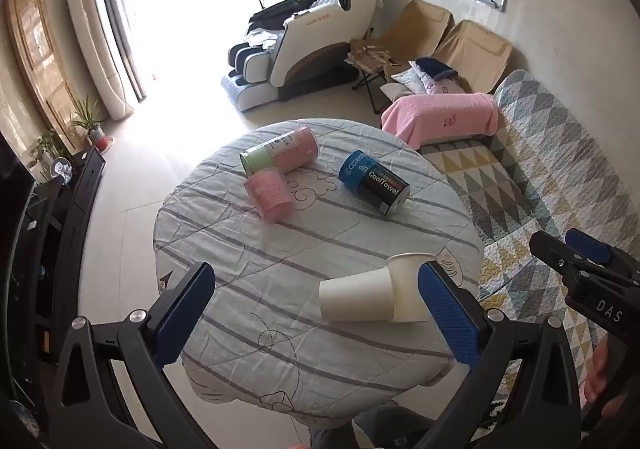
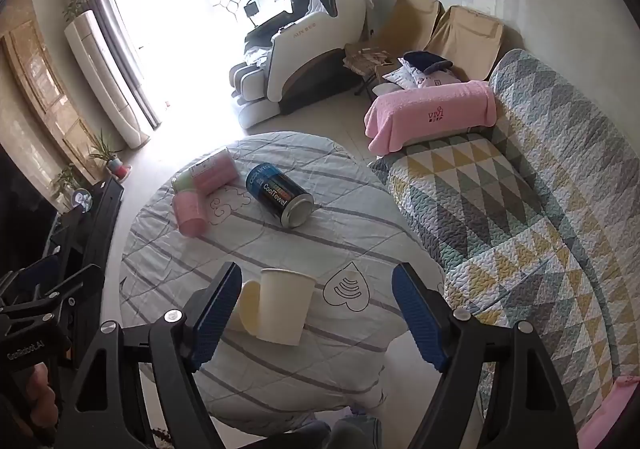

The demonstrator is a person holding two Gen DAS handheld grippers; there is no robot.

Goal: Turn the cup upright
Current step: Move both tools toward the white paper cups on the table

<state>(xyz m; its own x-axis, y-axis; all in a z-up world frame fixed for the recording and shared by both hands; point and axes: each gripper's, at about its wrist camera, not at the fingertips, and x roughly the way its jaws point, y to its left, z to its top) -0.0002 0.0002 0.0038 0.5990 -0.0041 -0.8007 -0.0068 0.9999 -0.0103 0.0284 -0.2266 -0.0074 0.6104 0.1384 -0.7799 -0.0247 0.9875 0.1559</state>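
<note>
Two white paper cups stand together on the near part of the round cloth-covered table (image 1: 248, 249). One cup (image 1: 408, 289) stands upright with its rim up; it also shows in the right wrist view (image 2: 284, 305). A second cup (image 1: 356, 299) lies on its side against it, bottom towards the left; in the right wrist view (image 2: 248, 307) it is mostly hidden behind the upright cup. My left gripper (image 1: 316, 309) is open and empty, just in front of the cups. My right gripper (image 2: 316, 313) is open and empty, with the upright cup between its fingers but untouched.
Further back on the table lie a blue-black CoolTowel can (image 1: 374, 183), a pink-green canister (image 1: 280, 155) and a pink cup (image 1: 269, 197), all on their sides. A quilted sofa (image 1: 552, 177) with a pink towel (image 1: 440, 119) runs along the right. A dark TV cabinet (image 1: 60, 233) stands on the left.
</note>
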